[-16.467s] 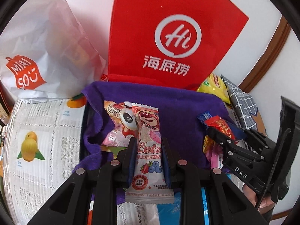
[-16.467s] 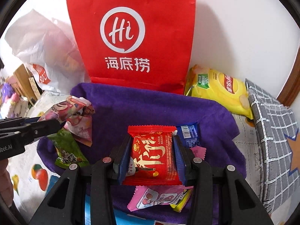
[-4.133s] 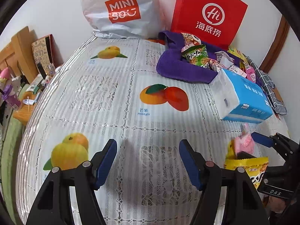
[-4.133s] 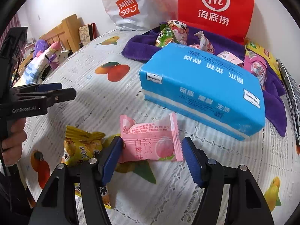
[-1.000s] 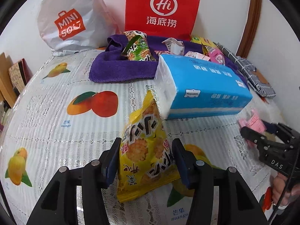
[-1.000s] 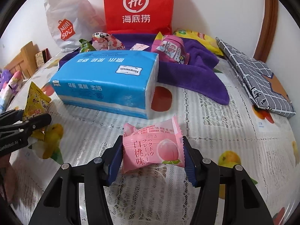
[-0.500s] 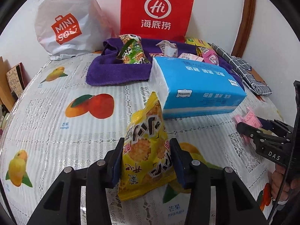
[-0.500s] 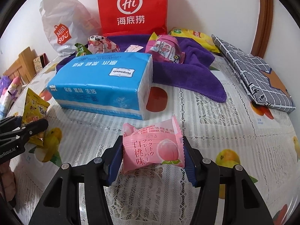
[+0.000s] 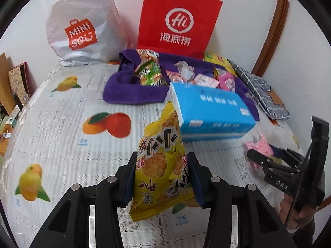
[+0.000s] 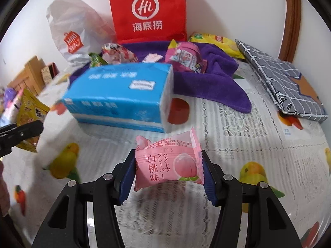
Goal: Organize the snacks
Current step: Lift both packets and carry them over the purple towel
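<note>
My left gripper (image 9: pixel 162 177) is shut on a yellow cracker packet (image 9: pixel 161 165) and holds it upright above the tablecloth; it also shows at the left of the right wrist view (image 10: pixel 29 111). My right gripper (image 10: pixel 168 175) is shut on a pink peach-flavour snack packet (image 10: pixel 168 165), which also shows in the left wrist view (image 9: pixel 259 146). A purple towel (image 9: pixel 132 91) at the back holds several snack packets, among them a green one (image 9: pixel 151 74) and a pink one (image 10: pixel 186 57).
A blue tissue pack (image 9: pixel 209 111) lies in front of the towel. A red paper bag (image 9: pixel 175 20) and a white Miniso bag (image 9: pixel 80 24) stand against the wall. A grey checked cloth (image 10: pixel 283 82) lies at the right. A yellow chip bag (image 10: pixel 215 41) lies behind the towel.
Both grippers have lifted and moved slightly toward the towel with their packets. The tissue pack and towel appear nearer.
</note>
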Action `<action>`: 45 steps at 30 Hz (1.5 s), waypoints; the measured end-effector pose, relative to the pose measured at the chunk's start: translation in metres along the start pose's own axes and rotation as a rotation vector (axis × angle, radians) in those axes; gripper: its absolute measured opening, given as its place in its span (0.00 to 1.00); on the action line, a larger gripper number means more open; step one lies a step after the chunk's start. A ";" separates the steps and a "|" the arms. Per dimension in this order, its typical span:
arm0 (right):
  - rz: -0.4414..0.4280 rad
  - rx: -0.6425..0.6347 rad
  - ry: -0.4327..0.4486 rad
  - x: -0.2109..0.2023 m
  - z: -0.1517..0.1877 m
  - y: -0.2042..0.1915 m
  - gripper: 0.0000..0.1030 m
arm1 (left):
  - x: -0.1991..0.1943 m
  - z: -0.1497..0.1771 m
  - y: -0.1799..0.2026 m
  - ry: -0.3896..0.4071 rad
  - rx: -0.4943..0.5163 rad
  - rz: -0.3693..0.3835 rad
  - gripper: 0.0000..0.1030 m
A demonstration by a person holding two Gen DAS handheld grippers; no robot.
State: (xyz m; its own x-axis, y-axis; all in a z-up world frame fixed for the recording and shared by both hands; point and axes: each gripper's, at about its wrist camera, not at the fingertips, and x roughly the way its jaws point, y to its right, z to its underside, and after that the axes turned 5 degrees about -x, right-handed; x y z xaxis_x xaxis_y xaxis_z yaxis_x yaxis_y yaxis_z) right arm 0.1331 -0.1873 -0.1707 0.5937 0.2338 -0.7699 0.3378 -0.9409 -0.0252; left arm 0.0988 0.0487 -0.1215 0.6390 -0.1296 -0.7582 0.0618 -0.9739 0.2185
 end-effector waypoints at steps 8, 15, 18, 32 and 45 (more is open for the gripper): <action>0.010 -0.002 0.090 -0.044 -0.046 0.007 0.56 | -0.029 -0.036 0.009 0.028 -0.016 0.011 0.42; 0.024 0.000 0.124 -0.060 -0.087 0.014 0.56 | -0.034 -0.065 0.018 0.003 -0.028 0.062 0.42; 0.024 -0.004 0.136 -0.063 -0.102 0.015 0.56 | -0.035 -0.077 0.025 0.009 -0.015 0.056 0.42; 0.023 -0.042 0.156 -0.041 -0.172 0.007 0.56 | -0.017 -0.141 0.042 0.039 0.034 0.028 0.42; -0.008 0.009 0.222 -0.025 -0.225 0.028 0.56 | 0.014 -0.185 0.044 0.030 0.025 0.013 0.42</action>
State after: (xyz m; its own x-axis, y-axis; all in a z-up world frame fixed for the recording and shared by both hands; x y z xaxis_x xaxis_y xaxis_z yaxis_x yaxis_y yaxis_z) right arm 0.2923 -0.1640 -0.0086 0.7375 0.2880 -0.6109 0.3367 -0.9409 -0.0371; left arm 0.2528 0.0381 -0.0088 0.6625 -0.1371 -0.7364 0.0343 -0.9765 0.2127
